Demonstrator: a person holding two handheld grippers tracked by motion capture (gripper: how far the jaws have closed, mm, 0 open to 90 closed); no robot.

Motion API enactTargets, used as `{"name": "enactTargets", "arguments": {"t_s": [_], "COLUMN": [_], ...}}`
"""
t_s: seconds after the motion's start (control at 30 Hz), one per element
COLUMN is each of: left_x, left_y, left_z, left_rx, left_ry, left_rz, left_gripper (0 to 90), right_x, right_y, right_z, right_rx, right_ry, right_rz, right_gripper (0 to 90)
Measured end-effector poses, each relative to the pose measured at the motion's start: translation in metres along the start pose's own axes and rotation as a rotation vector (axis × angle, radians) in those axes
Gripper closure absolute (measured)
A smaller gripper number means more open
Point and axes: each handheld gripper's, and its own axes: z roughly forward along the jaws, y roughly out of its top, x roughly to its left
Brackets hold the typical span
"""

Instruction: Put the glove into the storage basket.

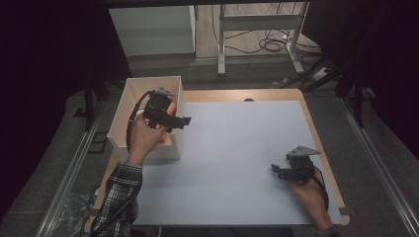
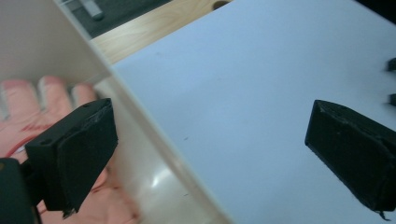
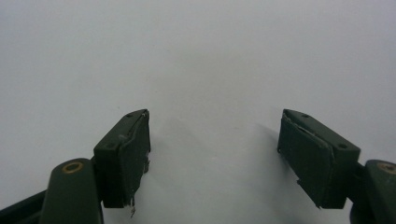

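Note:
A white open box (image 1: 148, 80) stands at the table's left, beside a pale blue mat (image 1: 237, 148). My left gripper (image 1: 184, 121) hangs open over the box's right wall (image 2: 154, 140), one jaw above the inside and the other above the mat (image 2: 261, 70). Nothing sits between the left gripper's (image 2: 208, 135) jaws. Inside the box lies a pink glove-like thing (image 2: 23, 112) with fingers showing, seen as a pink patch (image 1: 167, 140) from above. My right gripper (image 1: 275, 171) rests low over the mat's front right, open and empty (image 3: 215, 135), with bare mat (image 3: 187, 46) ahead.
The wooden table edge (image 1: 316, 123) borders the mat at right and back, with a small hole (image 1: 248, 100) in it. Behind the table stand a desk frame (image 1: 222, 44) and loose cables (image 1: 272, 44) on the floor. Dark curtains close in both sides.

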Motion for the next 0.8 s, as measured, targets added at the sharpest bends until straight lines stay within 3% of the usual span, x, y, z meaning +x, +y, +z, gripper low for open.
{"name": "enactTargets", "arguments": {"t_s": [0.3,0.33,0.37,0.47,0.53,0.8], "left_x": [-0.051,-0.051,-0.060,-0.069,-0.082,-0.101], "left_y": [-0.005,-0.005,-0.008,-0.013,-0.020,-0.044], "left_z": [0.016,0.016,0.020,0.025,0.035,0.062], "left_rx": [-0.031,-0.031,-0.034,-0.039,-0.033,-0.029], "left_ry": [-0.107,-0.107,-0.125,-0.150,-0.167,-0.232], "left_rz": [0.100,0.100,0.119,0.135,0.169,0.180], "left_gripper": [2.7,2.7,2.7,2.7,2.7,2.4], "right_x": [0.000,0.000,0.000,0.000,0.000,0.000], "right_y": [0.000,0.000,0.000,0.000,0.000,0.000], "right_z": [0.000,0.000,0.000,0.000,0.000,0.000], "right_rx": [0.000,0.000,0.000,0.002,0.002,0.001], "right_ry": [0.000,0.000,0.000,-0.001,-0.001,0.000], "right_rz": [-0.001,-0.001,-0.001,-0.002,-0.002,-0.003], "right_gripper": [25.7,25.7,25.7,25.7,25.7,25.7]}}
